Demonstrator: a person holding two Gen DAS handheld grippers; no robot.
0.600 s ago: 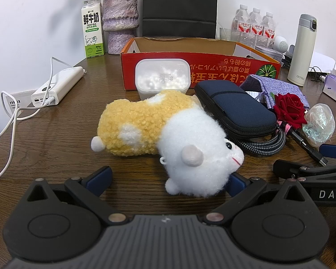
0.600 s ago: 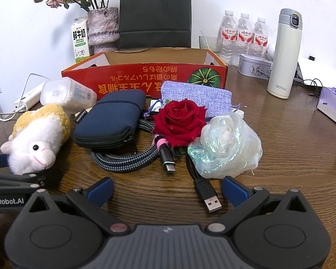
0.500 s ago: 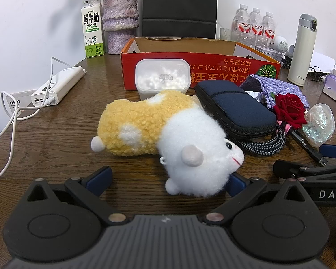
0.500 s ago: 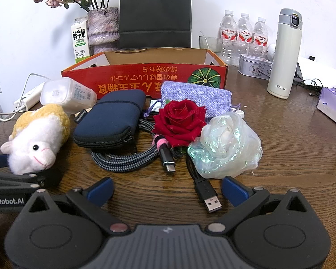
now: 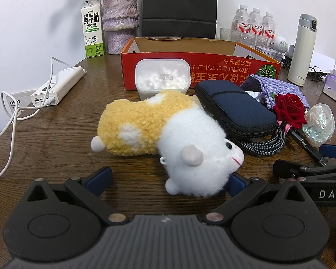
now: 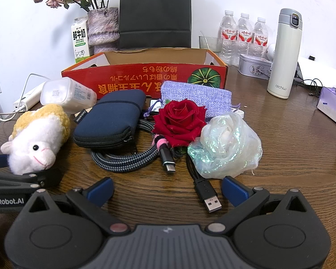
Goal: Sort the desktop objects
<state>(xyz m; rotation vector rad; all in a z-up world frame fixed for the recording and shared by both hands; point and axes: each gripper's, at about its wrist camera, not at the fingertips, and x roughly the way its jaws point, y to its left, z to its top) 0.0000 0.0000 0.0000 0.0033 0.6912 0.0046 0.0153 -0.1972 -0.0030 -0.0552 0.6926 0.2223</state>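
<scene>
A yellow and white plush sheep lies on the wooden table just ahead of my open left gripper; its white head sits between the fingertips, nearer the right one. It also shows in the right wrist view. My right gripper is open and empty, with a black USB cable plug between its fingertips. Beyond lie an iridescent bag, a red rose, a braided cable, a navy pouch, a purple sack and a clear plastic tub. An open red cardboard box stands behind them.
A white power bank with cables lies at the left. A milk carton, vase, black bag, water bottles, white thermos, tin and tissue pack stand around the back and right.
</scene>
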